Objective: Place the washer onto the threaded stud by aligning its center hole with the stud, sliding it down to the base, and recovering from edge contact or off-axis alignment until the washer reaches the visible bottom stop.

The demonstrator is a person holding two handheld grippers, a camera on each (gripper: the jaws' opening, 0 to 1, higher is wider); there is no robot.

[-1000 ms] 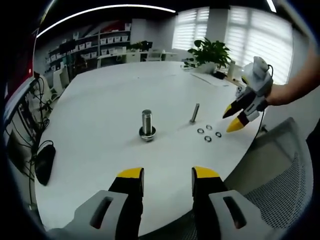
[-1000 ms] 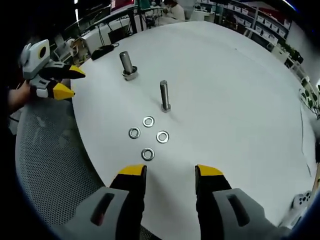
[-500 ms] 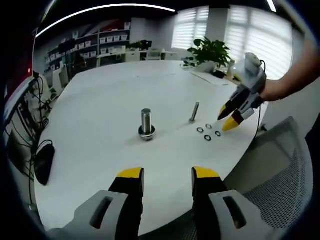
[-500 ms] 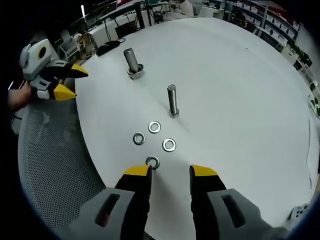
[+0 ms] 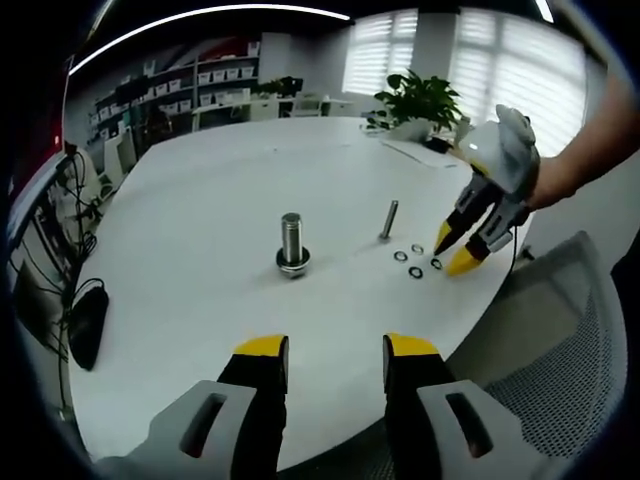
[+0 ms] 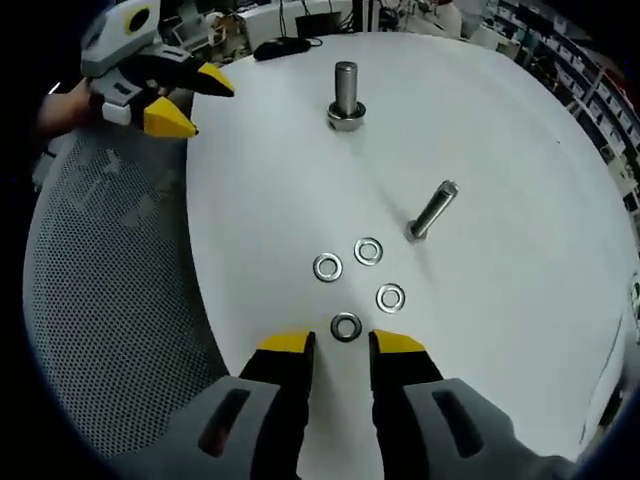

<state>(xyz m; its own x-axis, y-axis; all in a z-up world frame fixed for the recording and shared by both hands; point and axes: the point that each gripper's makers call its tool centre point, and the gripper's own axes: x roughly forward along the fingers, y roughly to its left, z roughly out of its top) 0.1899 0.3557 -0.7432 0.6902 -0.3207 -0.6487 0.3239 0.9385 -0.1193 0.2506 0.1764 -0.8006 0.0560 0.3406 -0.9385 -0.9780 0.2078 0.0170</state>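
We're at the very start: nothing is on the threaded stud (image 6: 432, 210) yet, its shaft is bare, and all four washers lie flat on the white table (image 6: 520, 130).

Taking the stud as landmark: three washers (image 6: 367, 251) sit in a loose group just beside its base, on the side toward our right gripper (image 6: 338, 345). The fourth, the nearest washer (image 6: 346, 327), lies a little farther from the stud, right at the right gripper's tips. In the left gripper view the same cluster (image 5: 414, 262) sits just past the stud (image 5: 388, 220), with the right gripper (image 5: 452, 252) tipped down over it.

Right gripper: jaws part-way closed, a narrow gap left, nothing between them. We judge it is lining up to pinch the nearest washer, but no grasp yet; whether the tips touch the washer we cannot tell.

Left gripper (image 5: 335, 350): jaws spread, empty, held well apart from the stud, near the table edge. It shows from the right gripper view too (image 6: 182, 100).

A thicker bolt with a nut (image 6: 345, 98) stands upright beyond the stud, away from the washers.

Left to do: pick up, carry over, center the hole, slide down to the base.
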